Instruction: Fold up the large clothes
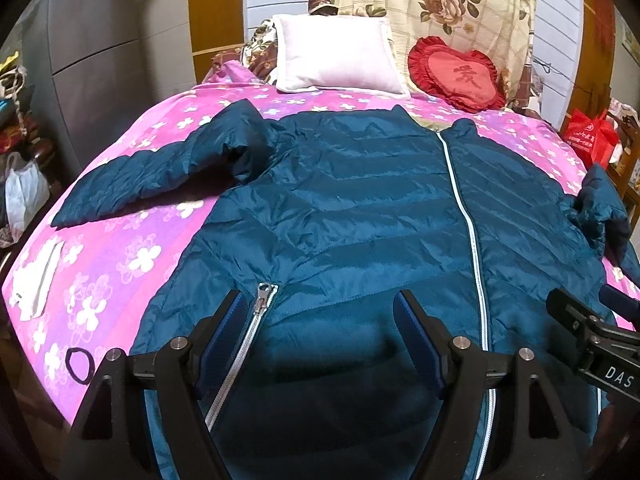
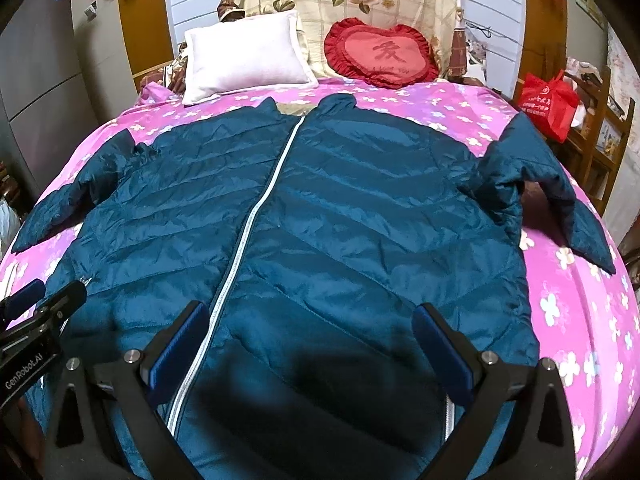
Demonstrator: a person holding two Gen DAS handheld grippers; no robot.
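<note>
A teal quilted puffer jacket [image 1: 360, 208] lies front up and zipped on the pink flowered bed, collar toward the pillows; it also fills the right wrist view [image 2: 340, 220]. Its left sleeve [image 1: 160, 172] spreads out to the left, its right sleeve [image 2: 540, 188] to the right. My left gripper [image 1: 320, 312] is open and empty just above the jacket's lower left part, by a pocket zipper [image 1: 262, 296]. My right gripper [image 2: 316, 320] is open and empty above the lower hem, right of the front zipper [image 2: 248, 232]. Each gripper shows at the edge of the other's view.
A pale pink pillow [image 1: 336, 54] and a red heart cushion [image 1: 456, 74] lie at the bed's head. A black hair tie [image 1: 78, 364] and a white cloth [image 1: 38, 284] lie on the pink sheet [image 1: 112, 248] at left. A red bag [image 2: 548, 100] stands at right.
</note>
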